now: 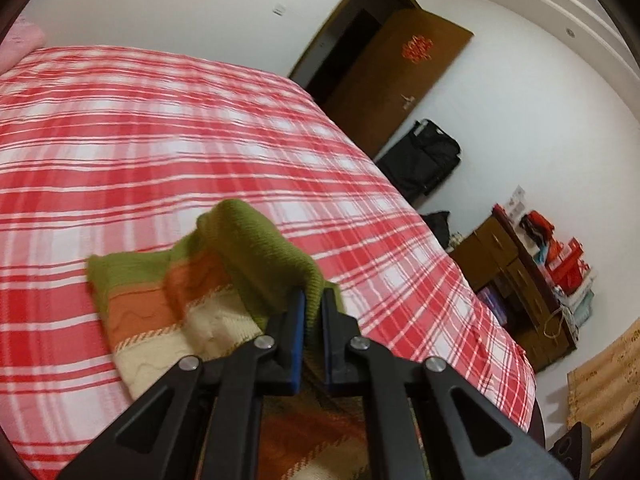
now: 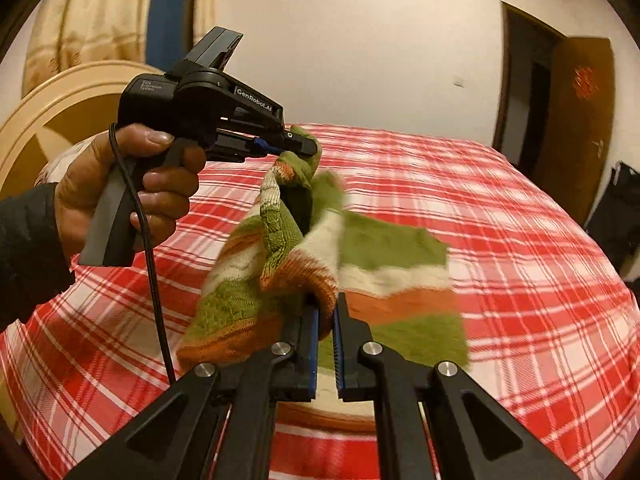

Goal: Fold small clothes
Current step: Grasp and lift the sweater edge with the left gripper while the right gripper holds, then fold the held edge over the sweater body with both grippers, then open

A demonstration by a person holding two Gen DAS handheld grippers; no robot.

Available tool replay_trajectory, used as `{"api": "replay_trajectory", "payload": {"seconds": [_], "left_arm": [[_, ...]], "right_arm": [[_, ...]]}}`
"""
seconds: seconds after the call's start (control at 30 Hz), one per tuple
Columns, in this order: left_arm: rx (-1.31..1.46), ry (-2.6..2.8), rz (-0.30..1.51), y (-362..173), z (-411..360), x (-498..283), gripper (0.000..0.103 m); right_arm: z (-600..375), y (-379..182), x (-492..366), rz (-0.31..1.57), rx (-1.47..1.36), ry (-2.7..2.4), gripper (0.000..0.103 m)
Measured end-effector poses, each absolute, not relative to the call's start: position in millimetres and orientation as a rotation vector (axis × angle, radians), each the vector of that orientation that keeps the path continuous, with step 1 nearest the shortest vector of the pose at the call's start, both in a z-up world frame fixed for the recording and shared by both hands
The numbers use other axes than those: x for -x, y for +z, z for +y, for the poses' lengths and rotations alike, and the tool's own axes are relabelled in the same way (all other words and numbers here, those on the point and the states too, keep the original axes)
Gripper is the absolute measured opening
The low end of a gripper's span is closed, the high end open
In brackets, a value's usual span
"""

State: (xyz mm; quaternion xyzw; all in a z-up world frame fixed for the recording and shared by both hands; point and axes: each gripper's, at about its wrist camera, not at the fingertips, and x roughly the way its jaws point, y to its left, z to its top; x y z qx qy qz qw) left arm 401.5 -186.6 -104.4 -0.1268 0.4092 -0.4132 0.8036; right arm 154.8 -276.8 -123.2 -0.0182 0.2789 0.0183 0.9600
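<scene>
Striped knit garment (image 2: pixel 384 276), green, orange and cream: held up off the red-and-white plaid bedspread (image 2: pixel 520 240), partly draped back onto it, blurred at its middle. Your left gripper (image 1: pixel 312 300): jaws clenched on a green ribbed edge of the knit, cloth bunched over the fingertips. Your right gripper (image 2: pixel 327 308): jaws clamped on an orange fold. Your left hand (image 2: pixel 120 192): wrapped round the left gripper's handle, cable trailing below, seen in the right wrist view. Surroundings: brown door (image 1: pixel 384 76), black suitcase (image 1: pixel 424 156), wooden dresser (image 1: pixel 516 276) stacked with red boxes (image 1: pixel 564 260), cream headboard (image 2: pixel 60 116).
</scene>
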Motion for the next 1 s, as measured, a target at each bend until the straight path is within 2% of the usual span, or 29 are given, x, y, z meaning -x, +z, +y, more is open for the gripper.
{"api": "replay_trajectory", "payload": {"seconds": [0.3, 0.43, 0.57, 0.7, 0.77, 0.8, 0.83, 0.87, 0.9, 0.97, 1.0], "left_arm": [[0.133, -0.902, 0.959, -138, -247, -388, 0.009], [0.087, -0.904, 0.96, -139, -260, -382, 0.009], [0.075, -0.918, 0.956, -136, -277, -376, 0.009], [-0.023, -0.895, 0.936, -138, -292, -367, 0.014], [-0.048, -0.885, 0.889, -128, -286, -358, 0.022], [-0.054, -0.881, 0.856, -121, -279, -352, 0.037], [-0.061, -0.863, 0.82, -114, -270, -347, 0.057], [-0.065, -0.846, 0.767, -106, -258, -340, 0.065], [-0.069, -0.835, 0.733, -102, -249, -336, 0.072], [-0.093, -0.804, 0.68, -94, -228, -326, 0.077], [-0.103, -0.79, 0.665, -94, -216, -320, 0.082]], "right_arm": [[-323, -155, -142, 0.695, -0.106, 0.034, 0.005], [-329, -170, -142, 0.736, -0.139, 0.037, 0.005], [-335, -162, -135, 0.711, -0.156, 0.019, 0.005], [-343, -173, -130, 0.76, -0.196, 0.012, 0.005], [-350, -179, -129, 0.772, -0.229, 0.012, 0.006], [-355, -181, -128, 0.775, -0.255, 0.02, 0.006], [-361, -181, -127, 0.777, -0.279, 0.02, 0.007], [-366, -180, -125, 0.776, -0.292, 0.003, 0.007], [-372, -179, -122, 0.769, -0.308, -0.011, 0.007], [-379, -175, -119, 0.759, -0.32, -0.03, 0.009], [-380, -171, -118, 0.746, -0.317, -0.043, 0.026]]}}
